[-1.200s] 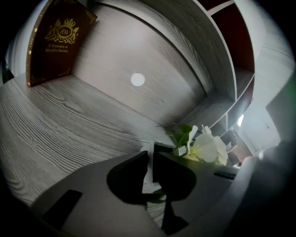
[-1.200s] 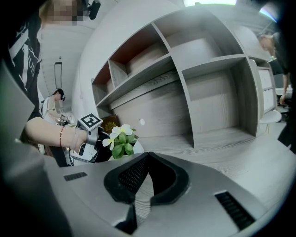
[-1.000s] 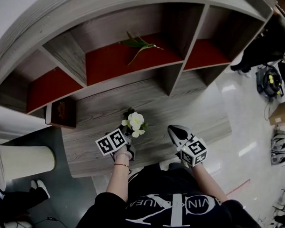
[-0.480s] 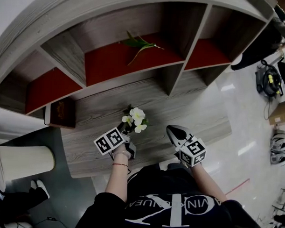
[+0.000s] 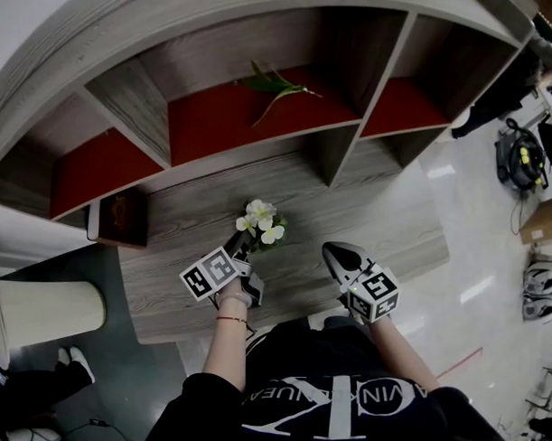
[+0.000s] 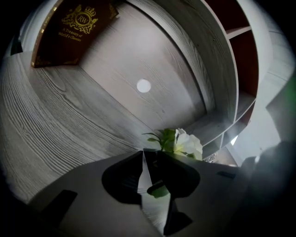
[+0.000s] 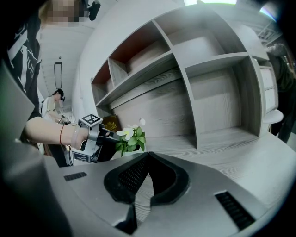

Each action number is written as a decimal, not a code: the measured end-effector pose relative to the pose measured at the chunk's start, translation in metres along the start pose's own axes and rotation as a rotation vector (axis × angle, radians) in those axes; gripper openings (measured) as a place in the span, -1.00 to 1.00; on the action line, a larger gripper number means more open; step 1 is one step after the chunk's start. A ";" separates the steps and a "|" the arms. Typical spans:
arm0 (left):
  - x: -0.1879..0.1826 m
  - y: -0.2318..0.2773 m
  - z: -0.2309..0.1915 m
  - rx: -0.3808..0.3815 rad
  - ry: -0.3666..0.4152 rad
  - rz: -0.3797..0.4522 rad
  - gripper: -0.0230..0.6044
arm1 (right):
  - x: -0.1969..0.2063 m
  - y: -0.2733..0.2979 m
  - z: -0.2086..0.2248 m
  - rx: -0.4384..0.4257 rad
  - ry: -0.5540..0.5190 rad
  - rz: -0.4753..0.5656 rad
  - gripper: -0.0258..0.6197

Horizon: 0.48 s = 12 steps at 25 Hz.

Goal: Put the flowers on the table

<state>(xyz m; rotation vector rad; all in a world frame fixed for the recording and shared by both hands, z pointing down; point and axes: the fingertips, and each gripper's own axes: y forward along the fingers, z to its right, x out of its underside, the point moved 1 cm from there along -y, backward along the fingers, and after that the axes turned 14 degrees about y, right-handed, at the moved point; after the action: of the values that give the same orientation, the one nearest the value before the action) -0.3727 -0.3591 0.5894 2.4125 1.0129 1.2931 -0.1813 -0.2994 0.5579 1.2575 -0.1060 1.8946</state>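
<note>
A small bunch of white flowers (image 5: pixel 261 220) with green leaves lies low over the grey wooden table (image 5: pixel 366 218), just beyond my left gripper (image 5: pixel 240 248). In the left gripper view the blossoms (image 6: pixel 187 143) show past the jaw tips of that gripper (image 6: pixel 150 152). Its jaws are opening; the green stem (image 6: pixel 159 190) still lies between them against the right jaw, with bare wood showing in the gap. My right gripper (image 5: pixel 335 254) hovers over the table to the right, tips together (image 7: pixel 148 155) and holding nothing. From it I see the flowers (image 7: pixel 131 136) at the left.
A second green stem (image 5: pixel 272 86) lies on the red shelf of the curved wooden shelving (image 5: pixel 342 145) behind the table. A dark book (image 5: pixel 122 216) leans at the table's left end. A white cylinder (image 5: pixel 47 311) stands on the floor at the left; bags sit at the far right.
The flowers moved forward and away from me, toward the shelving. The left gripper's marker cube shifted slightly left. The right gripper stayed put.
</note>
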 end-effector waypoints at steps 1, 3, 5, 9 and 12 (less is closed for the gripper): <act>-0.001 -0.001 0.001 0.006 0.008 0.002 -0.58 | 0.000 0.001 -0.001 -0.002 -0.002 0.002 -0.89; -0.002 -0.003 0.003 0.011 0.027 0.007 -0.52 | 0.000 0.002 -0.002 -0.005 -0.004 0.003 -0.89; -0.003 -0.008 0.003 0.010 0.043 0.018 -0.49 | -0.001 0.002 -0.003 -0.008 -0.007 0.005 -0.89; -0.006 -0.018 0.005 0.022 0.081 0.050 -0.49 | -0.002 0.003 -0.006 -0.014 -0.009 0.013 -0.89; -0.005 -0.027 0.003 0.019 0.095 0.060 -0.49 | -0.004 0.003 -0.007 -0.016 -0.012 0.021 -0.89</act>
<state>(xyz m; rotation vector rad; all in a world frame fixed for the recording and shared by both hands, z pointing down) -0.3848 -0.3421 0.5710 2.4333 0.9885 1.4365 -0.1875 -0.3003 0.5529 1.2616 -0.1404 1.9007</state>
